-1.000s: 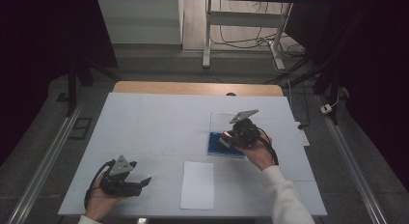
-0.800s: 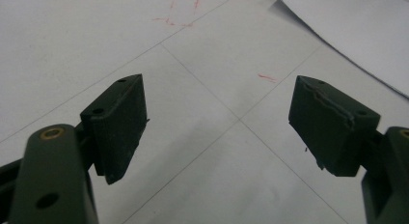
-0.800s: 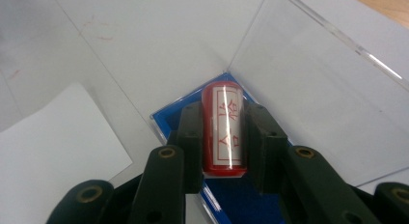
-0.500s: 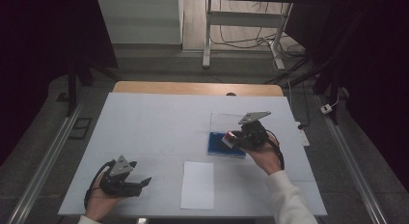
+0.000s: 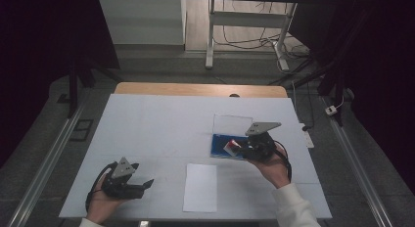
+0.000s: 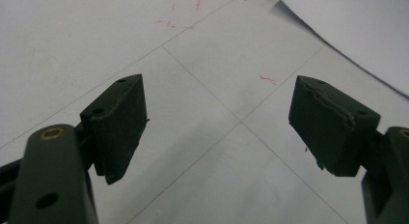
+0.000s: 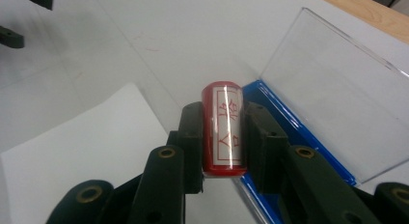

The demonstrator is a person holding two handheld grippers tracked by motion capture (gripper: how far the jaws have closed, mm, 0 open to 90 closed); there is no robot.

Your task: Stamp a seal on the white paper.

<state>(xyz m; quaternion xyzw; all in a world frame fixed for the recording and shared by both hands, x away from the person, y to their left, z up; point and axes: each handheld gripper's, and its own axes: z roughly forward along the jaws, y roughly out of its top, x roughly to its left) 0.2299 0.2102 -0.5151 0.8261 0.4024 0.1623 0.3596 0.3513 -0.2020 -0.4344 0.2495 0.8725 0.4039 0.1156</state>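
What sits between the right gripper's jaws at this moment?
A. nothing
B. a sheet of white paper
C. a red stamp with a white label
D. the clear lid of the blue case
C: in the right gripper view the right gripper has both jaws pressed against the sides of the red stamp, with the blue case lying open behind it.

Right tongs [image 7: 219, 137] clamped, left tongs [image 6: 217, 125] spread wide.

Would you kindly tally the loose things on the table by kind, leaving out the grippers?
Red stamp: 1
Blue ink-pad case with clear lid: 1
White paper sheet: 1
Total: 3
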